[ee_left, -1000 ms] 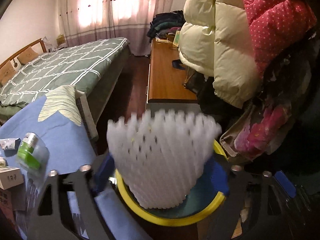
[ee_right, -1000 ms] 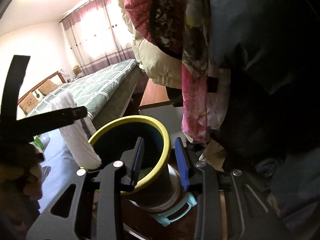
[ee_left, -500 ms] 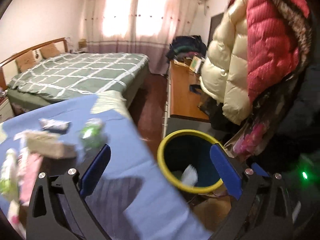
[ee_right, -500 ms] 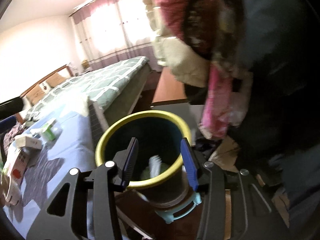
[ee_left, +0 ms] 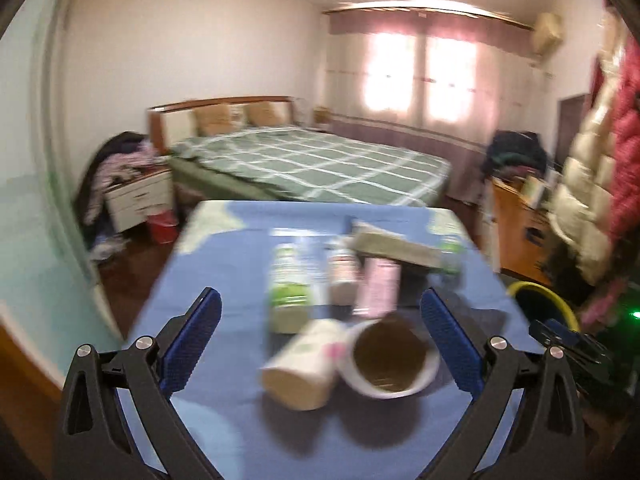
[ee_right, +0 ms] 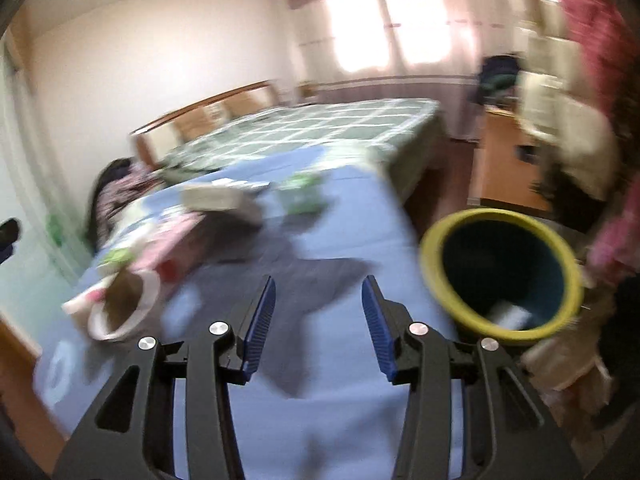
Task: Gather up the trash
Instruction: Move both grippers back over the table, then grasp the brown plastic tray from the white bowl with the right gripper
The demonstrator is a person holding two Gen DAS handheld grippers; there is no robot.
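Now the left gripper (ee_left: 320, 336), spread and emptied of the white foam net (ee_right: 508, 314) lying in the bin (ee_right: 440, 236), is facing table trash (ee_left: 384, 360) at 12 o'clock; right gripper (ee_right: 319, 320) is hovering spread.

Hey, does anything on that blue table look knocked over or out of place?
Yes. A white paper cup and a cream container lie tipped on the blue tablecloth, with several bottles toppled behind them. Blur hides whether anything spilled.
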